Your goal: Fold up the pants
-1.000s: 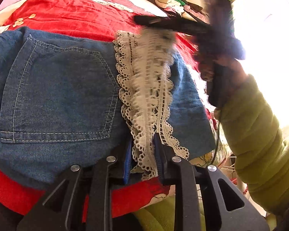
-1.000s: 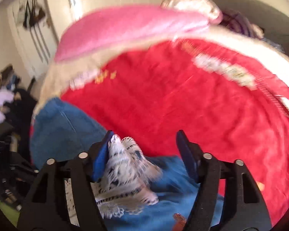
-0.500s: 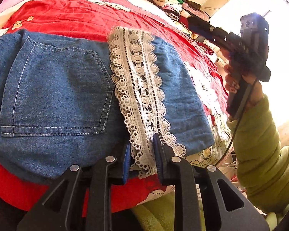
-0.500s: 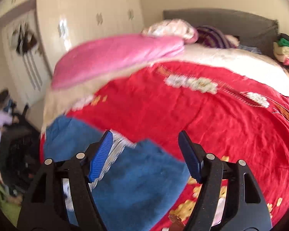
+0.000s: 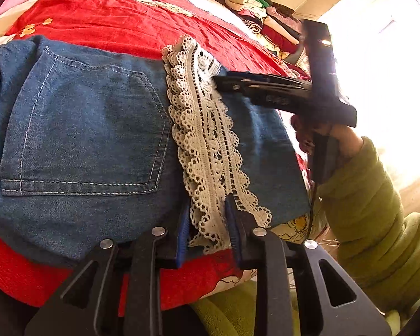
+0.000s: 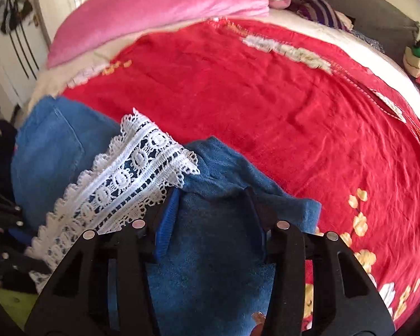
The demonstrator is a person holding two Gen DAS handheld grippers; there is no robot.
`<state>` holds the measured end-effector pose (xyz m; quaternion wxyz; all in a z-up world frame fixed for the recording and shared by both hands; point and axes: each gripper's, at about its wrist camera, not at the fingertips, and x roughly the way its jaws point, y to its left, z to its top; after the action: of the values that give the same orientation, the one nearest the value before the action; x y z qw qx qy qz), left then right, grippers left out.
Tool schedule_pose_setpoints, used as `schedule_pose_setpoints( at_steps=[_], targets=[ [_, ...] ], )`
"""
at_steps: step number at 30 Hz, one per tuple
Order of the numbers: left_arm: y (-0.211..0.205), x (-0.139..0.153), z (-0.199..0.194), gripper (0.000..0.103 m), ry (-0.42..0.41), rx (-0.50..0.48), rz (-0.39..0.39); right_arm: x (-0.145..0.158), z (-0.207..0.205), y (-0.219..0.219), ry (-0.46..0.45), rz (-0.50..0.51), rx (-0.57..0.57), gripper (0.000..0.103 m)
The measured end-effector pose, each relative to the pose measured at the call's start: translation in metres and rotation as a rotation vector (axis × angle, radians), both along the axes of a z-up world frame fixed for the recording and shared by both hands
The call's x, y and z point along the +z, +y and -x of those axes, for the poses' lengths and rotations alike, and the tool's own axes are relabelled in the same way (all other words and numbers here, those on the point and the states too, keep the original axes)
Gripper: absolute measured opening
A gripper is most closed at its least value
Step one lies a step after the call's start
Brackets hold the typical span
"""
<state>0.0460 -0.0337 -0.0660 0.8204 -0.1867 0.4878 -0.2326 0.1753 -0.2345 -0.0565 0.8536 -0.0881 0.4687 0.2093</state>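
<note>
Blue denim pants with a stitched back pocket and white lace hem trim (image 5: 81,128) lie flat on the bed's red bedspread with gold and white flower print (image 5: 120,25), folded over so the lace trim (image 5: 207,145) runs down the middle, from 12 to 6 o'clock in the left wrist view

Left hand-held gripper (image 5: 208,232) at 6 o'clock of that view: jaws have just been opening a little, lace hem edge sits between the blue pads; whether the pads press on it, cannot tell

Right hand-held gripper (image 6: 210,218) comes in from 3 o'clock in the left wrist view, tips at the upper end of the lace. Its own view shows a fold of denim between its jaws, which have just been closing; cannot tell if the pads clench the cloth yet. Lace lies at 9 to 10 o'clock of its tips, red bedspread at 12 to 3 o'clock

Person's hand (image 5: 336,140) in a green ribbed sleeve (image 5: 372,215) holds the right gripper's handle at 3 o'clock of the left wrist view

Pink pillow (image 6: 154,14) at 11 to 12 o'clock on the far side of the bed in the right wrist view, striped cloth (image 6: 313,8) beside it at 1 o'clock. Stack of folded clothes (image 5: 260,11) at 1 o'clock in the left wrist view, well apart from the pants. Pale cupboard doors (image 6: 19,56) at 10 o'clock in the right wrist view, blurred
</note>
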Motion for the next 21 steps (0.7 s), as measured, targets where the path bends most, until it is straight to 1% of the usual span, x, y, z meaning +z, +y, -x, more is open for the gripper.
schedule_pose_setpoints(
  at_steps=[2, 4, 9, 10, 11, 12, 15, 16, 17, 19, 21],
  targets=[
    [0.005, 0.007, 0.004, 0.035, -0.024, 0.001, 0.006, 0.019, 0.016, -0.013, -0.05, -0.058, -0.017, 0.041],
    [0.007, 0.015, 0.007, 0.036, -0.051, 0.007, -0.008, 0.033, 0.03, -0.025, -0.087, -0.079, -0.042, 0.049],
    [0.008, 0.033, 0.018, 0.036, -0.122, 0.023, -0.069, 0.054, 0.065, -0.04, -0.14, -0.11, -0.064, 0.056],
    [0.006, 0.034, 0.022, 0.039, -0.131, 0.023, -0.079, 0.056, 0.073, -0.041, -0.151, -0.112, -0.064, 0.058],
    [0.005, 0.037, 0.024, 0.048, -0.142, 0.024, -0.091, 0.058, 0.08, -0.041, -0.159, -0.116, -0.063, 0.059],
    [0.004, 0.039, 0.026, 0.05, -0.152, 0.026, -0.105, 0.06, 0.085, -0.04, -0.164, -0.124, -0.063, 0.06],
    [-0.003, 0.047, 0.025, 0.051, -0.176, 0.026, -0.137, 0.064, 0.103, -0.037, -0.18, -0.149, -0.054, 0.062],
    [-0.004, 0.049, 0.025, 0.055, -0.185, 0.027, -0.147, 0.065, 0.108, -0.036, -0.183, -0.149, -0.052, 0.064],
    [-0.003, 0.049, 0.024, 0.065, -0.191, 0.029, -0.152, 0.065, 0.113, -0.036, -0.186, -0.149, -0.048, 0.065],
    [-0.005, 0.052, 0.025, 0.073, -0.207, 0.044, -0.171, 0.066, 0.124, -0.036, -0.195, -0.148, -0.049, 0.065],
    [-0.008, 0.054, 0.025, 0.074, -0.218, 0.045, -0.18, 0.065, 0.134, -0.038, -0.191, -0.16, -0.053, 0.066]
  ],
)
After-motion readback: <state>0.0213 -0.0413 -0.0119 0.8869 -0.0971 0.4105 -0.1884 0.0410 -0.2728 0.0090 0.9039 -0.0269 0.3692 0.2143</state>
